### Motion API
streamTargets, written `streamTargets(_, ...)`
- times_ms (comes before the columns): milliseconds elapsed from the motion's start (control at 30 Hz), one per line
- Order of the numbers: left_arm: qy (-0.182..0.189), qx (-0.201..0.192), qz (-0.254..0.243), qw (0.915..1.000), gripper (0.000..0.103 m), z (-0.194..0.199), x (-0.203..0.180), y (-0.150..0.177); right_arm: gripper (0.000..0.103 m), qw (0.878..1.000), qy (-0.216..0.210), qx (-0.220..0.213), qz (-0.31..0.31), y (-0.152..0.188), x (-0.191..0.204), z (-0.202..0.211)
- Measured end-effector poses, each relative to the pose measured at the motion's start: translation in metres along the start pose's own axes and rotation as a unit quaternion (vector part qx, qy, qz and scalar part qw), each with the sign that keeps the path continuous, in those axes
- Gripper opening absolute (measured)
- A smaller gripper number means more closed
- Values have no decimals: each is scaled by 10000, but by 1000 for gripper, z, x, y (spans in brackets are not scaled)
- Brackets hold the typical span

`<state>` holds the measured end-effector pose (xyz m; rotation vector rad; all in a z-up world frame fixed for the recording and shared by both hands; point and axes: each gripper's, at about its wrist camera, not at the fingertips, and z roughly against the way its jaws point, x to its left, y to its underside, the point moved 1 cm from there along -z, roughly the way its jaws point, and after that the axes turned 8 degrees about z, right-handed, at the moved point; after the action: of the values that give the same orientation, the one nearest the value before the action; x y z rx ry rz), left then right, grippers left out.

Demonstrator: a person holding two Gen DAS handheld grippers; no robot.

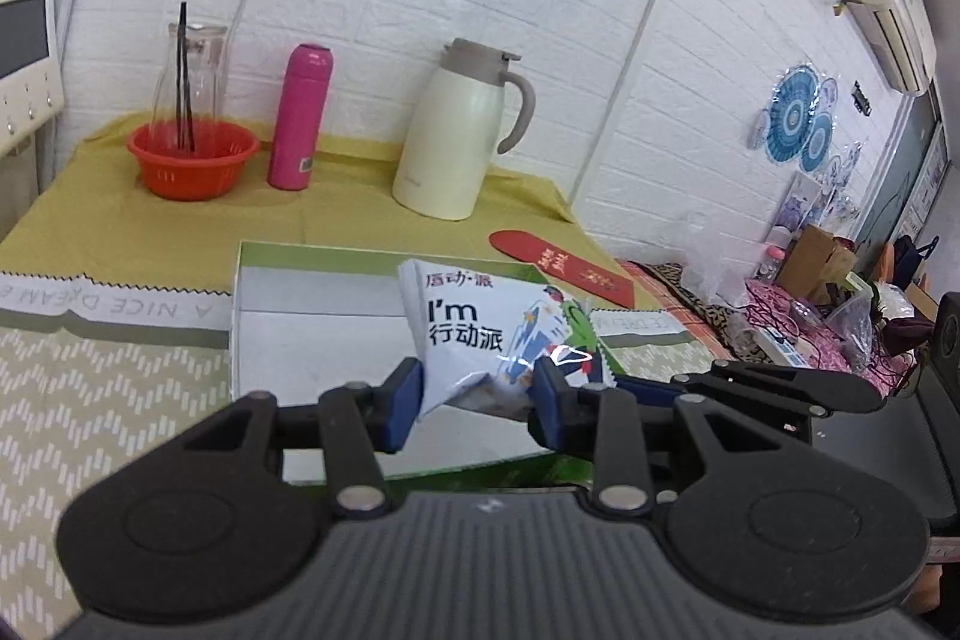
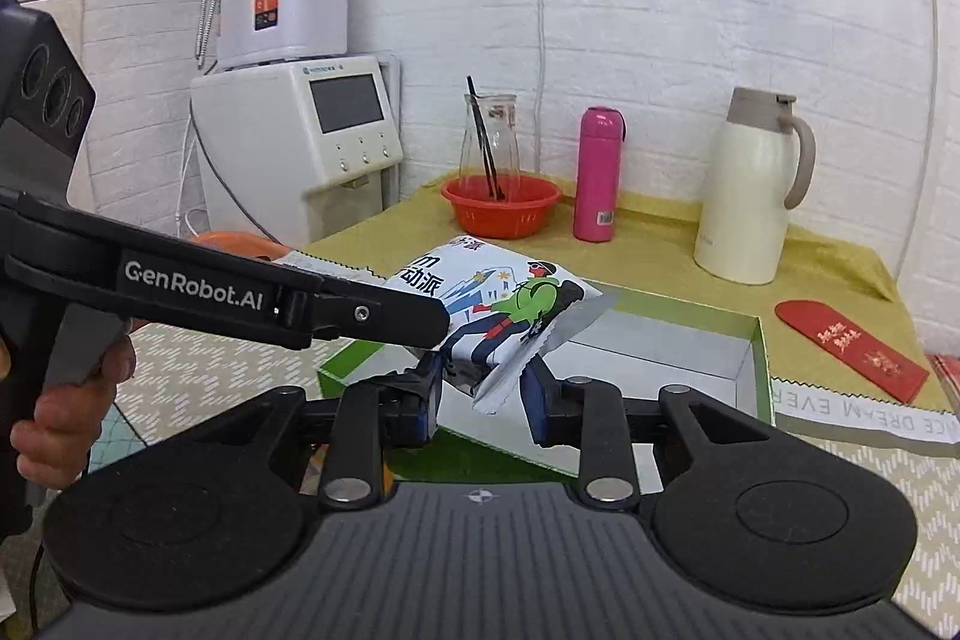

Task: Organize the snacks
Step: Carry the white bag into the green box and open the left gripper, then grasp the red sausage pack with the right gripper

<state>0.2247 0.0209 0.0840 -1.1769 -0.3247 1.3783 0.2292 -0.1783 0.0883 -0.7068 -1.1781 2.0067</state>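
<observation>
Both grippers, left (image 1: pixel 474 400) and right (image 2: pixel 486 394), pinch one crinkly foil snack bag (image 1: pixel 480 334) over an open cardboard box (image 1: pixel 312 340); cream jug (image 1: pixel 462 130), pink bottle (image 1: pixel 300 118), red basket (image 1: pixel 192 160) behind.

One snack packet (image 1: pixel 480 334); one green-rimmed box (image 2: pixel 757 370); one orange basket (image 1: pixel 192 160); one glass carafe (image 1: pixel 191 76); one pink bottle (image 1: pixel 300 118); one cream jug (image 1: pixel 456 136); one red envelope (image 2: pixel 849 340); two grippers, left gripper (image 1: pixel 477 400) and right gripper (image 2: pixel 483 400).
</observation>
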Motion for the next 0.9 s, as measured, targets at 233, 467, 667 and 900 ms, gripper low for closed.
streamTargets(233, -203, 545, 169, 9982, 34, -61, 27, -5, 50, 9968, -236, 631, -437, 11, -33, -57)
streamTargets(467, -363, 882, 214, 9952, 34, -96, 43, -2, 50, 9908, -408, 1104, -674, 23, -49, -89)
streamTargets(667, -506, 984, 237, 9936, 39, -105, 49, 0, 53, 9865, -498, 1311, -846, 28, -55, -103)
streamTargets(900, -507, 148, 40, 9986, 96, -66, 26, -4, 103, 9970, -154, 682, -336, 18, -49, -74)
